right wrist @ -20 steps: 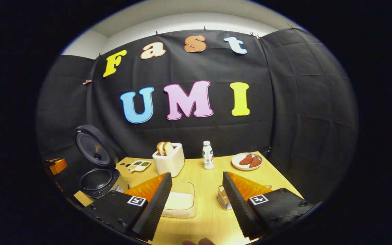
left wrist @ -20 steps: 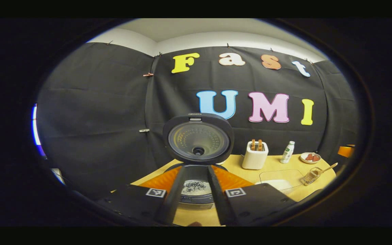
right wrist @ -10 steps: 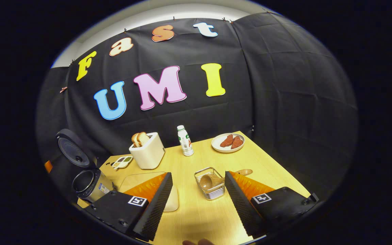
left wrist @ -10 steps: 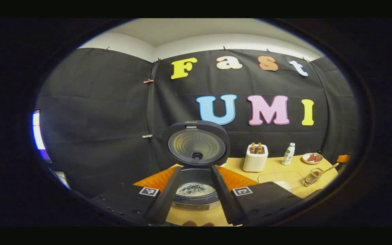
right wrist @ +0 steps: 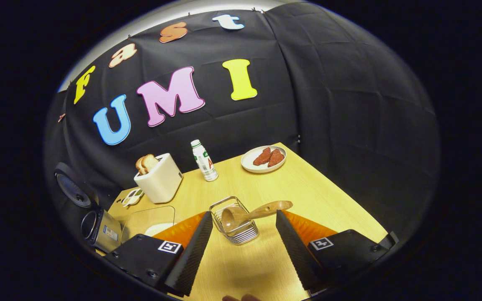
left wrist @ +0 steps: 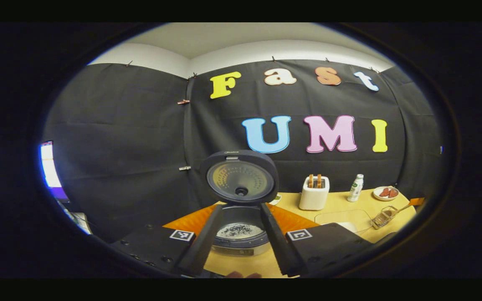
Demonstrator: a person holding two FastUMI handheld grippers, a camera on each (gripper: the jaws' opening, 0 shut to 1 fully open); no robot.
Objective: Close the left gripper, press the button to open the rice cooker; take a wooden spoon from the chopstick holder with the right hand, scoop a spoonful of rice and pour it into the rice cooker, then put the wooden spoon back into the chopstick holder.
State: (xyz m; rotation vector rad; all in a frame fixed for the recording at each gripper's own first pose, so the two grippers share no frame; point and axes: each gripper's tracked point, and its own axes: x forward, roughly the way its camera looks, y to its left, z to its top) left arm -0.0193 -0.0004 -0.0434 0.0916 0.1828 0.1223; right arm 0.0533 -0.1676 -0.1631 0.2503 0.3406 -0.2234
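One wooden spoon is what we're looking at, lying tilted in the wire chopstick holder, bowl down inside, handle jutting over the rim. We've got the right tool poised near it with fingers spread wide, gripping nothing. Off to the side the rice cooker stands with lid up, and our left tool frames its pot, fingers parted, empty. Around them on the surface: toaster, bottle, plate.
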